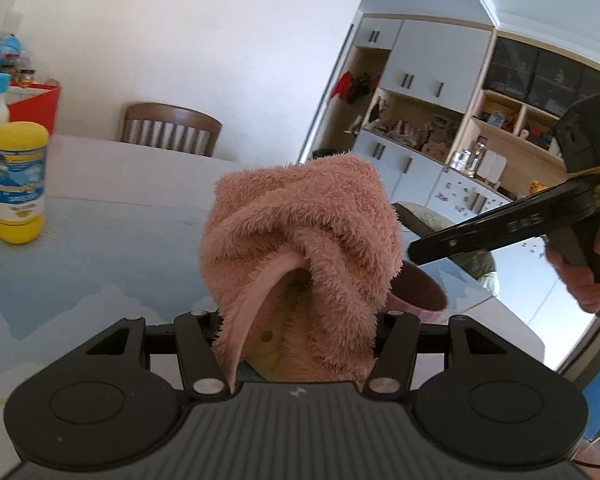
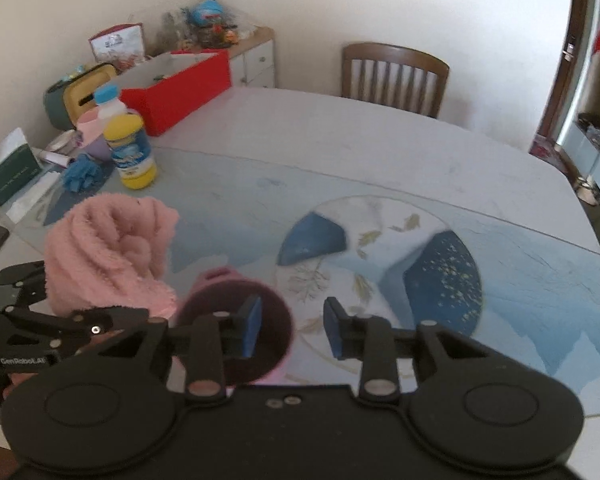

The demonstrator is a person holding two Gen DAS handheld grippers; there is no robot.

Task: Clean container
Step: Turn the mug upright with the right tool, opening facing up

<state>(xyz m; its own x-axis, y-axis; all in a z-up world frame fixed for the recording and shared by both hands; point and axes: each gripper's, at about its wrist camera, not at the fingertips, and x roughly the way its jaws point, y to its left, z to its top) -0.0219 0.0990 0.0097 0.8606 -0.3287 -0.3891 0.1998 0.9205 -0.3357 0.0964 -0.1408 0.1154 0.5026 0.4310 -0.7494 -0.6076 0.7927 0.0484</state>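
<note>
Pale table [image 2: 340,152] with a blue-patterned mat carries the pink container [image 2: 236,340], half hidden behind the right gripper [image 2: 292,330] whose jaws stand apart, empty, while the left gripper [image 1: 296,320], fingers buried, clamps a pink towel [image 1: 300,240].

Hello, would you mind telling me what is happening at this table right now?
A person is cleaning a pink cup with two handheld grippers. The left gripper is clamped on a bunched pink towel, held just beside the cup. The right gripper has its jaws open with nothing between the pads; its left finger hangs over the cup's mouth. The cup seems to stand on the patterned table, apparently released.
</note>
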